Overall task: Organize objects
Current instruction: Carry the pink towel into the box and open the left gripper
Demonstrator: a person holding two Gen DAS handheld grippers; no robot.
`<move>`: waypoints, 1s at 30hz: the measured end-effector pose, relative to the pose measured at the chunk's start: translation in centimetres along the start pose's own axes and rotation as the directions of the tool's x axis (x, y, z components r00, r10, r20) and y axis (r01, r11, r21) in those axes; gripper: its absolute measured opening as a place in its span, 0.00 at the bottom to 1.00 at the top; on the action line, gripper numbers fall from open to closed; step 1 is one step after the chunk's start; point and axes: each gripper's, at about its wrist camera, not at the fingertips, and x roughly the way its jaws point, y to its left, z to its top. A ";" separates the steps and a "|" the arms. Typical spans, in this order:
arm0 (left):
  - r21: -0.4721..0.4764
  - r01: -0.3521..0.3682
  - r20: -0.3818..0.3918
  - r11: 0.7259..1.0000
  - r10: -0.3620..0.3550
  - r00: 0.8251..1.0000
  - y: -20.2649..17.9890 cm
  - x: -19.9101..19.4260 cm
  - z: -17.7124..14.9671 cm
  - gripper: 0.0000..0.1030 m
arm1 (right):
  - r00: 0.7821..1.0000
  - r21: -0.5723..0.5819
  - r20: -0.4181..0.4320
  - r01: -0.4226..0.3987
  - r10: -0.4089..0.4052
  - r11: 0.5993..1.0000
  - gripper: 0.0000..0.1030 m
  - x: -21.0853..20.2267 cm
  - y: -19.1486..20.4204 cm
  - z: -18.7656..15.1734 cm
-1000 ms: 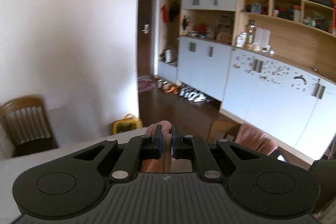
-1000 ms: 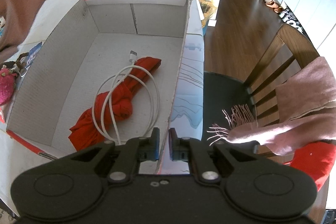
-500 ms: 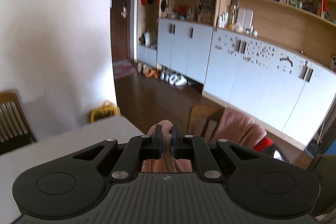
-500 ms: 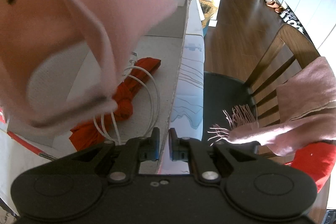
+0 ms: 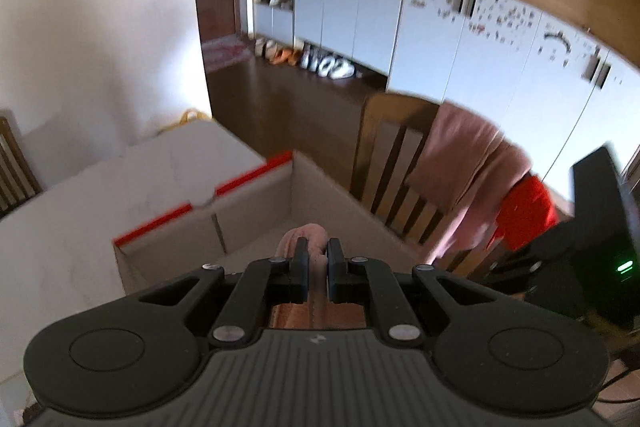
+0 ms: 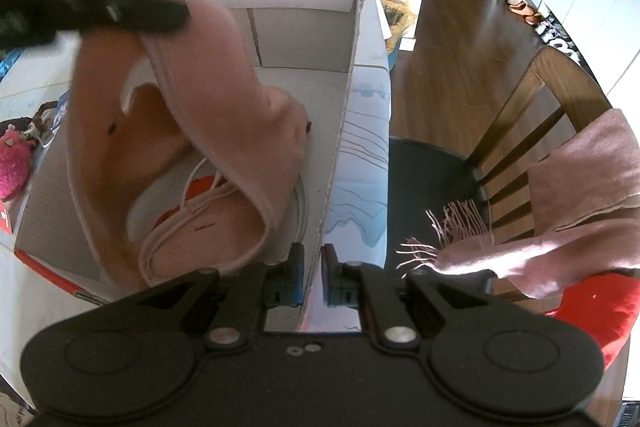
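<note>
The landmark here is the cardboard box (image 6: 352, 39), open-topped with a red-edged rim, standing on the white bench (image 6: 374, 27). The left gripper (image 5: 317, 259) has its fingers pinching a pink garment (image 6: 224, 99); in the left wrist view a fold of the pink cloth bulges out between and just past the tips, which point down into the box near its far corner. In the right wrist view that gripper (image 6: 120, 11) comes in as a dark blurred bar from the upper left over the box, and the garment hangs from it in a long loop whose lower end lies inside the box, filling most of its near half. Under the cloth, on the box floor, a white cable (image 6: 200, 183) and a bit of red fabric (image 6: 200, 187) show through the gap in the loop. The right gripper (image 6: 313, 275) is at the near right wall of the box, its blue-padded fingers drawn close, one on either side of the wall's top edge; whether they actually press the cardboard I cannot tell. Left of the box on the bench lies a fuzzy magenta toy (image 6: 14, 163). Right of the box, beyond the bench edge, stands a wooden chair (image 6: 532, 115) with a dark seat, and a fringed pink scarf (image 6: 576, 187) is draped over its back above a red cloth (image 6: 596, 307).
</note>
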 end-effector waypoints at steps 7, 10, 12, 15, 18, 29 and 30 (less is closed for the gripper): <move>0.031 -0.007 -0.124 0.999 0.011 0.992 -0.6 3.7 -2.1 0.08 | 1.000 0.001 0.002 -0.002 0.002 1.000 0.07 0.0 -0.1 0.0; 0.035 -0.004 -0.176 0.999 0.010 0.984 -0.7 4.8 -2.8 0.08 | 1.000 0.002 0.003 -0.002 0.002 1.000 0.07 0.0 -0.1 -0.1; 0.038 -0.007 -0.199 0.999 0.015 0.980 -0.7 5.3 -3.2 0.08 | 1.000 0.003 0.003 -0.003 0.003 1.000 0.07 0.0 -0.1 -0.1; 0.034 -0.001 -0.239 0.999 0.009 0.971 -0.7 6.1 -3.9 0.08 | 1.000 0.003 0.003 -0.003 0.003 1.000 0.07 0.0 -0.1 -0.1; 0.026 0.003 -0.272 1.000 0.005 0.962 -0.5 6.5 -4.5 0.08 | 1.000 0.004 0.003 -0.003 0.003 1.000 0.07 0.0 -0.1 -0.1; -0.031 0.000 -0.281 1.000 -0.009 0.960 0.2 6.6 -5.3 0.11 | 1.000 0.003 0.003 -0.003 0.003 1.000 0.08 0.0 -0.1 -0.1; -0.034 -0.004 -0.280 0.999 -0.006 0.960 0.2 6.5 -5.3 0.11 | 1.000 0.003 0.003 -0.003 0.003 1.000 0.08 -0.1 -0.1 -0.1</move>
